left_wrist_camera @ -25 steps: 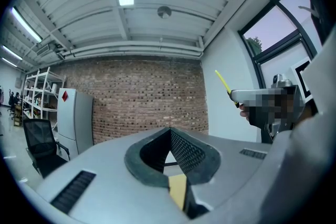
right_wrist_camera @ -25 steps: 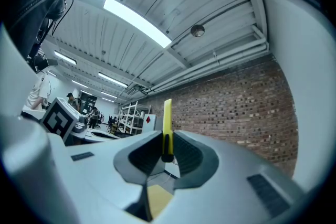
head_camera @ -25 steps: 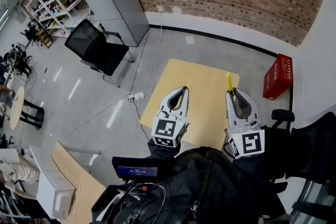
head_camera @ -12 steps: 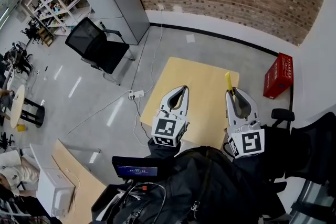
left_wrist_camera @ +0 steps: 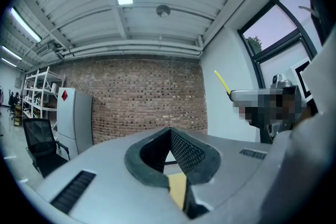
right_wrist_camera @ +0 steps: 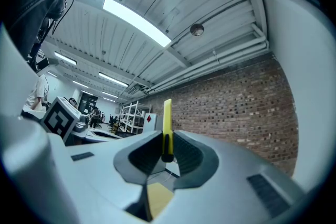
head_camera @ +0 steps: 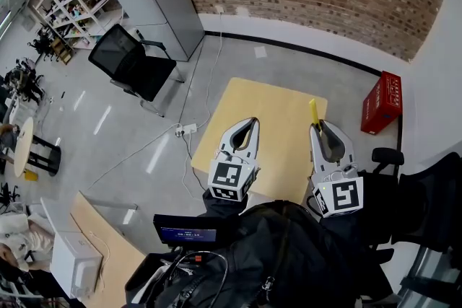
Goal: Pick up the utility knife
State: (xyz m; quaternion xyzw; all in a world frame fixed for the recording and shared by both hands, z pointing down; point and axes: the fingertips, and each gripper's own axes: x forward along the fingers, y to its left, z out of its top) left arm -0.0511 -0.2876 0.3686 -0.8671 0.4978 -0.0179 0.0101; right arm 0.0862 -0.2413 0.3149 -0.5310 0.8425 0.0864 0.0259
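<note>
The yellow utility knife (head_camera: 315,112) stands up between the jaws of my right gripper (head_camera: 320,126), which is shut on it; its slim body sticks out past the tips over the far right part of the wooden table (head_camera: 274,112). In the right gripper view the utility knife (right_wrist_camera: 167,128) is pinched upright between the black pads. My left gripper (head_camera: 252,121) hovers over the table's near left side, its jaws shut with nothing between them. In the left gripper view the left gripper's (left_wrist_camera: 169,131) tips meet, and the utility knife (left_wrist_camera: 221,81) shows far off at the right.
A red crate (head_camera: 386,103) sits on the floor right of the table. A black office chair (head_camera: 133,65) and a grey cabinet (head_camera: 155,0) stand at the left, a power strip (head_camera: 188,131) by the table's left edge. Another dark chair (head_camera: 433,205) is near right.
</note>
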